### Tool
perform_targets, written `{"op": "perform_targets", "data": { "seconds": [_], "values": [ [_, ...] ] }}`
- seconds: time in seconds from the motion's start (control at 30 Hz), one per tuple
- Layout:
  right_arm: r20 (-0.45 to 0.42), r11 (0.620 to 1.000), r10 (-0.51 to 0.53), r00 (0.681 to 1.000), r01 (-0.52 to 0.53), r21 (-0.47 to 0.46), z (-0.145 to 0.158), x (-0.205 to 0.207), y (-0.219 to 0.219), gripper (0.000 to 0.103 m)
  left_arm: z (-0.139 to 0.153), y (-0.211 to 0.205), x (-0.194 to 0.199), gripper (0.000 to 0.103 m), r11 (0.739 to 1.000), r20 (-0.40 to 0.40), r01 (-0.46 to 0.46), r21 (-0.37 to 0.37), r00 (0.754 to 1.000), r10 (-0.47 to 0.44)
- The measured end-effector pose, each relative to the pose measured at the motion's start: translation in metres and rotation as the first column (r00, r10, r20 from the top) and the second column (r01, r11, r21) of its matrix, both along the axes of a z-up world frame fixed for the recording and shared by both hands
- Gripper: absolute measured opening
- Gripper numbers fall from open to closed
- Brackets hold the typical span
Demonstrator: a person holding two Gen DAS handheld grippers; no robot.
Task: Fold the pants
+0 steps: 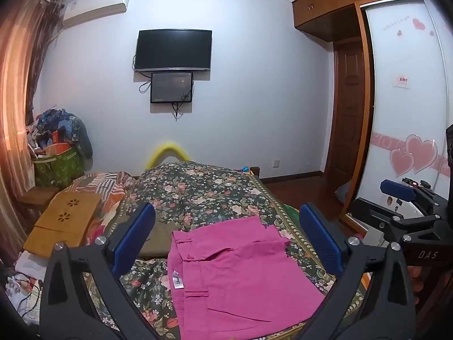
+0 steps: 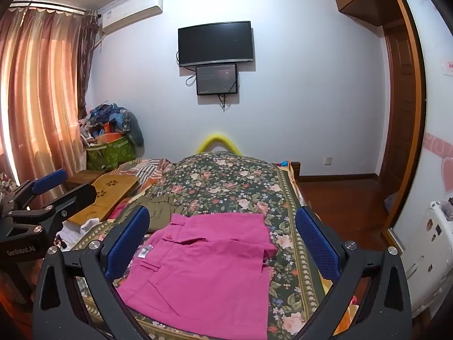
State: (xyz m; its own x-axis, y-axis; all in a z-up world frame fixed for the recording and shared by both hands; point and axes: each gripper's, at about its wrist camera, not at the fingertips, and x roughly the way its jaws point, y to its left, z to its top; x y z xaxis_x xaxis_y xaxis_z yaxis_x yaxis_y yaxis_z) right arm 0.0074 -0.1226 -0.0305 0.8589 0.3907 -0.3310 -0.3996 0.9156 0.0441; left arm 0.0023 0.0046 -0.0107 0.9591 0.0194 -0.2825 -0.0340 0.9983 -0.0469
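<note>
Pink pants (image 1: 240,274) lie folded into a compact rectangle on the floral bedspread (image 1: 198,192), waistband and a white label to the left. They also show in the right wrist view (image 2: 206,269). My left gripper (image 1: 226,240) is open and empty, held above the pants with its blue pads apart. My right gripper (image 2: 223,240) is also open and empty above the pants. The right gripper shows at the right edge of the left wrist view (image 1: 407,206). The left gripper shows at the left edge of the right wrist view (image 2: 48,195).
An olive garment (image 2: 161,212) lies beyond the pants on the bed. A wooden lap tray (image 1: 68,221) sits on the bed's left side. A green bag with piled clothes (image 1: 59,153) stands in the corner. A wardrobe (image 1: 407,99) and wooden floor (image 2: 339,198) are on the right.
</note>
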Motion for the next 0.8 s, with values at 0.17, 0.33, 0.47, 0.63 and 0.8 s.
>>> {"op": "perform_targets", "data": {
  "seconds": [0.17,0.33,0.47,0.63,0.8],
  "values": [
    [-0.001,1.000,0.002,1.000,-0.002,0.003,-0.001,0.000,0.000,0.103,0.000,-0.001,-0.003,0.103,1.000,0.011,-0.009,0.003,1.000,0.009],
    [-0.001,1.000,0.006,1.000,-0.006,0.000,0.002,0.001,0.002,0.103,0.001,0.000,-0.003,0.103,1.000,0.014,-0.016,0.011,1.000,0.016],
    [-0.003,1.000,0.009,1.000,-0.009,0.003,0.002,0.005,0.009,0.103,0.001,0.000,-0.004,0.103,1.000,0.019,-0.020,0.014,1.000,0.019],
    [-0.005,1.000,0.019,1.000,-0.019,0.004,0.000,0.002,0.006,0.103,0.001,0.001,-0.005,0.103,1.000,0.019,-0.020,0.016,1.000,0.019],
    [-0.005,1.000,0.019,1.000,-0.019,0.003,-0.001,0.002,0.006,0.103,0.003,0.002,-0.006,0.103,1.000,0.022,-0.020,0.017,1.000,0.020]
  ]
}}
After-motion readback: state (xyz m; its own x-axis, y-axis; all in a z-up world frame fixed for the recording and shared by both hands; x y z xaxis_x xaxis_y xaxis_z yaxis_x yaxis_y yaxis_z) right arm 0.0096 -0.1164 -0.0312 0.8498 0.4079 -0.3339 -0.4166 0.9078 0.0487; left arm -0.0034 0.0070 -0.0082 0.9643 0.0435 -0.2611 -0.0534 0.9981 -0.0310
